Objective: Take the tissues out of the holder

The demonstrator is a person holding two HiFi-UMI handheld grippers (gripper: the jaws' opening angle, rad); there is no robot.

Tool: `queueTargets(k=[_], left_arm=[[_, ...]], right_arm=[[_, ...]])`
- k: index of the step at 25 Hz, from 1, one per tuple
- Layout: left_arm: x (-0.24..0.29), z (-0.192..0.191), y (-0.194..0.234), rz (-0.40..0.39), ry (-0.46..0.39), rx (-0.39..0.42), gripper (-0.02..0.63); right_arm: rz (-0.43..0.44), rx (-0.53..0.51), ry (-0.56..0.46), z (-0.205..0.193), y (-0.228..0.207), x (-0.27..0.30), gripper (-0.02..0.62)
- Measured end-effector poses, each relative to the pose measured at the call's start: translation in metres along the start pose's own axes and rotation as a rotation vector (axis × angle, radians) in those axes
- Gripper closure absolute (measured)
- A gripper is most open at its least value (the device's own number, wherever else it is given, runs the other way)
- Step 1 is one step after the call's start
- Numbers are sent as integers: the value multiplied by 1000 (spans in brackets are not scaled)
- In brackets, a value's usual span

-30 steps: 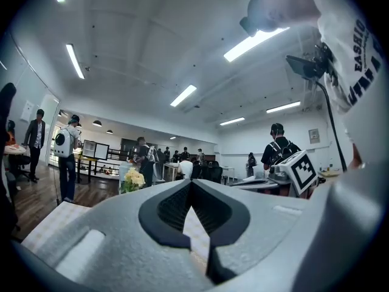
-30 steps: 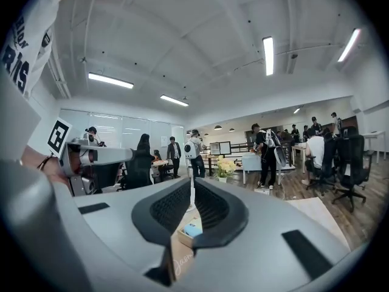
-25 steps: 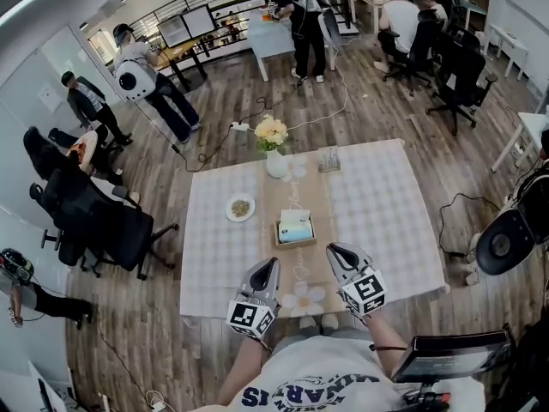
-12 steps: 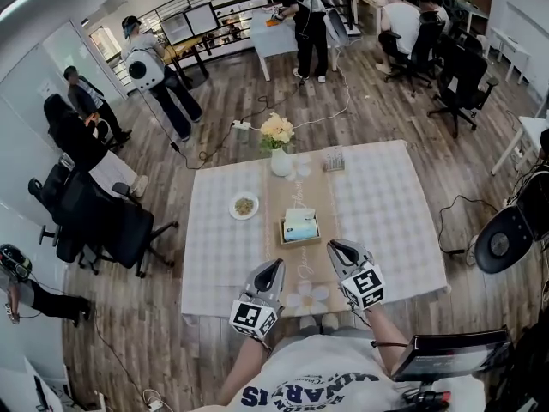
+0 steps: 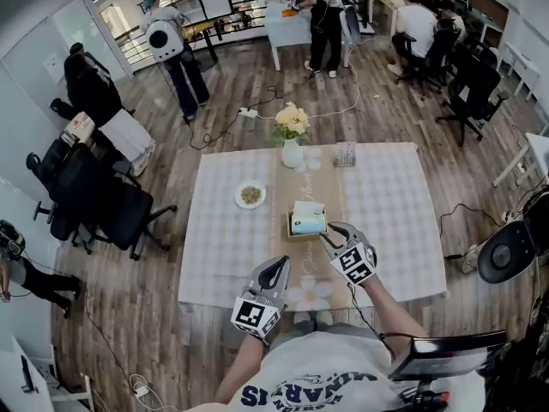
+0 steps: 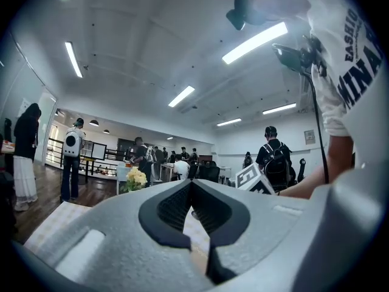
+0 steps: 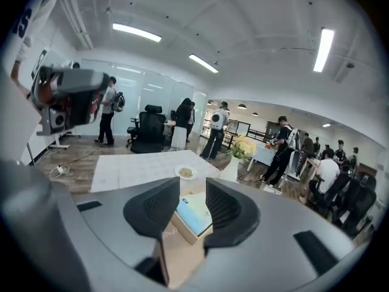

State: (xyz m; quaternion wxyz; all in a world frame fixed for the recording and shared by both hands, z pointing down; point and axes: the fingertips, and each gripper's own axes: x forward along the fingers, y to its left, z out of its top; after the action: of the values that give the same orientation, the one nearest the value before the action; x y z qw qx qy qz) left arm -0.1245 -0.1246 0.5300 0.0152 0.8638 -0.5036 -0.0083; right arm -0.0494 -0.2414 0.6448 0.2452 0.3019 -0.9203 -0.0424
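Nothing is out yet. The tissues (image 5: pixel 307 217) lie flat in the wooden holder (image 5: pixel 292 231), which stands at the middle of the bench (image 5: pixel 386 204), and the pack seems to fill it. The right hand-held gripper (image 5: pixel 331 233) is just beside the holder's near right corner. Its jaws are opening with nothing between them, and the pack is lined up beyond. The left hand-held gripper (image 5: pixel 273 269) hangs nearer the person, apart from the holder, with its jaws together and empty. Beyond the holder stands a vase (image 5: pixel 292 154) of flowers, and to the holder's far left is a small plate (image 5: pixel 250 196) of something I can't make out. The grasp and the lift, I'd say, are all still to do.
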Motion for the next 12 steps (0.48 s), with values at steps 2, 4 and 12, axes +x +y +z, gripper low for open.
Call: queueTargets(k=[2, 4, 12], left_arm=[[-5, 1, 4, 17, -3, -4, 607], [-9, 0, 11, 36, -4, -7, 607], [-28, -9, 36, 102, 6, -19, 607]], right_arm=[[29, -56, 52, -11, 7, 18, 461], [55, -102, 103, -25, 12, 38, 450], [123, -293, 337, -91, 18, 125, 414]])
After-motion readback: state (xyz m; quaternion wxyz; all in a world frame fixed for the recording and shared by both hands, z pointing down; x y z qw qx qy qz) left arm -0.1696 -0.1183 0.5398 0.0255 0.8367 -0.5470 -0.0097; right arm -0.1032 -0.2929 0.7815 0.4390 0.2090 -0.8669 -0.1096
